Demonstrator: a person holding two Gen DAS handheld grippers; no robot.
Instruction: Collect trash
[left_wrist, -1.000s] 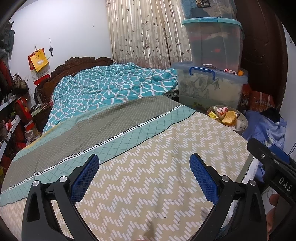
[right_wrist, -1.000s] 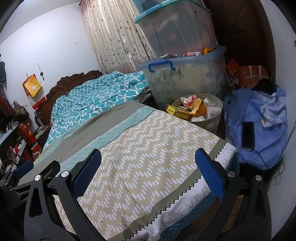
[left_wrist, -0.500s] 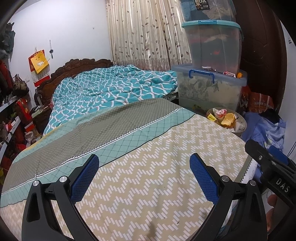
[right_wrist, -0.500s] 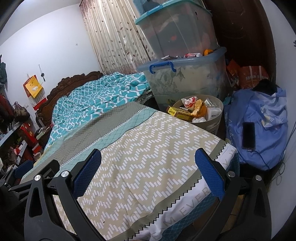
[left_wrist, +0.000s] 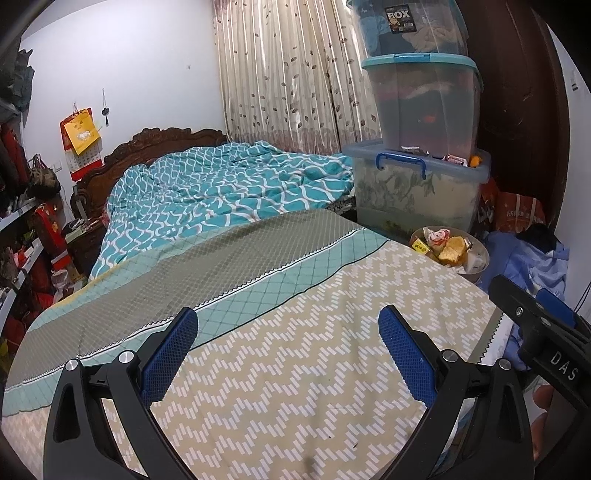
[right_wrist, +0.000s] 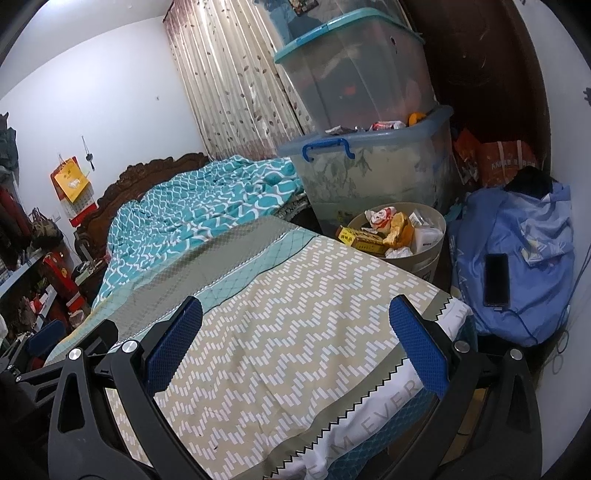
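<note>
Left gripper (left_wrist: 288, 350) and right gripper (right_wrist: 295, 345) are wide apart, empty, above the bed (right_wrist: 295, 295). The full trash bin (right_wrist: 428, 258) stands far right, beside the bed.

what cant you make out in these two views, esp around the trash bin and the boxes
- Trash bin, left wrist view: its lower part is hidden behind the bed corner.
- Bin depth, right wrist view: wrappers piled on top hide what lies beneath.
- Top storage box, left wrist view: cut off by the upper edge.
- Lower storage box, right wrist view: cloudy walls blur its contents.
- Shelf items, left wrist view: too small and cut off at the edge.
</note>
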